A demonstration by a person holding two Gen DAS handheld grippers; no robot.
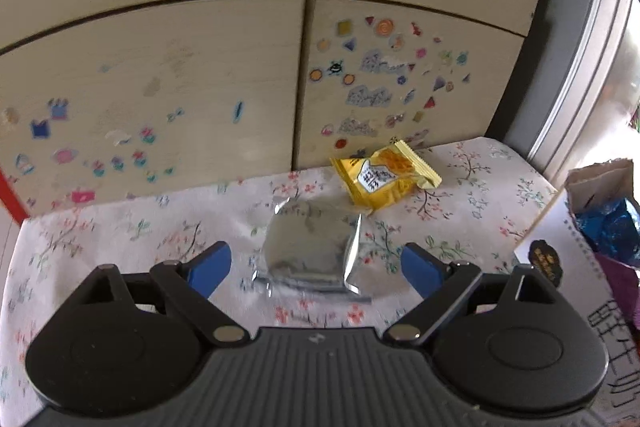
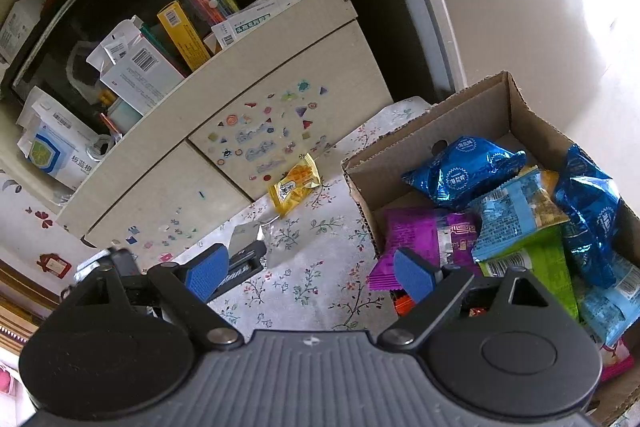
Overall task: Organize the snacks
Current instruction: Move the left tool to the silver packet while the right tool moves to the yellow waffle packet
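Observation:
A silver foil snack packet (image 1: 310,251) lies on the floral tablecloth (image 1: 120,227), between the open fingers of my left gripper (image 1: 316,269), which is just above it and empty. A yellow snack packet (image 1: 386,179) lies behind it against the cabinet. In the right wrist view the yellow packet (image 2: 296,185) and the silver packet (image 2: 244,237) show too, with the left gripper's body over the silver one. My right gripper (image 2: 312,277) is open and empty, next to a cardboard box (image 2: 472,107) holding several blue, purple and green snack bags (image 2: 516,211).
A beige cabinet with stickers on its doors (image 1: 224,75) stands right behind the table. Its shelf (image 2: 132,59) holds boxes and a bottle. The cardboard box's edge (image 1: 600,183) shows at the right of the left wrist view, beside a window.

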